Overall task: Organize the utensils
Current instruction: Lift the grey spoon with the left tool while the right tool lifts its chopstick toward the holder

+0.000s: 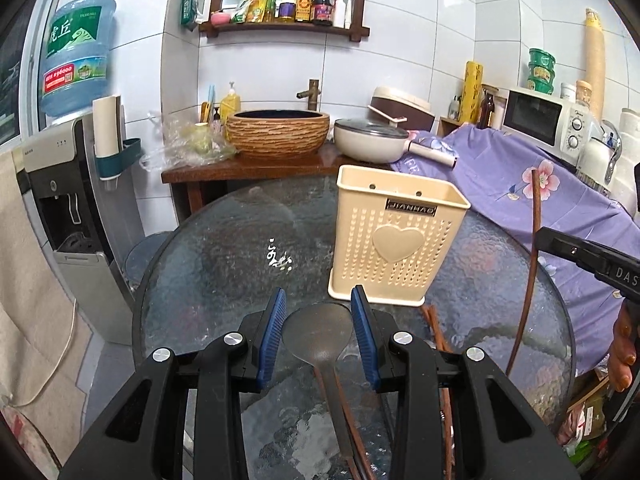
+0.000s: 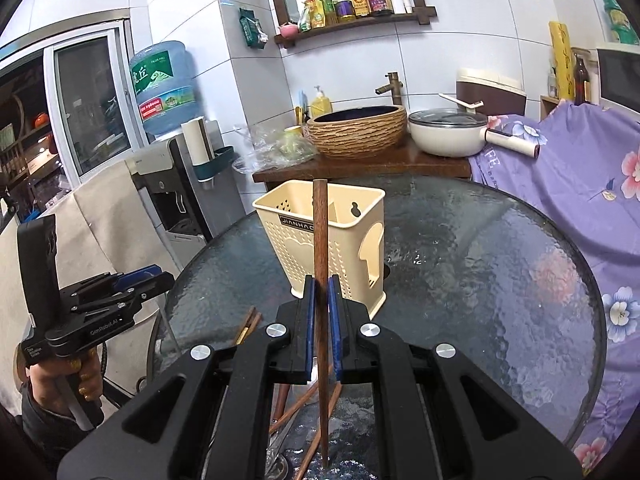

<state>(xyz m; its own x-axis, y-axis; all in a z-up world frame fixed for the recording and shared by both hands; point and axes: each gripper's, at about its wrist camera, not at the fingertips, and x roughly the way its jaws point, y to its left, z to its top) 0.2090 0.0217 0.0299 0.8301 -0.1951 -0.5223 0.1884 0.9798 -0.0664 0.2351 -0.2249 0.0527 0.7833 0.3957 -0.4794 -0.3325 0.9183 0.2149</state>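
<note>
Your right gripper (image 2: 321, 312) is clamped on one upright chopstick (image 2: 320, 240) near the cream holder (image 2: 320, 236), which looks empty, though its depths are hidden, while your left gripper (image 1: 319, 334), fingers apart, straddles the spoon (image 1: 316, 330) lying among loose chopsticks (image 1: 436, 332) on the glass table (image 1: 224, 248).

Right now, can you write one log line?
right gripper: shut on chopstick | left gripper: open over spoon | holder: upright

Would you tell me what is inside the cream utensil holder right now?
The cream utensil holder shows an inner divider and a keyhole slot in its back wall; no utensils stick out above the rim. Its floor is hidden by the walls and the chopstick in the right gripper.
</note>
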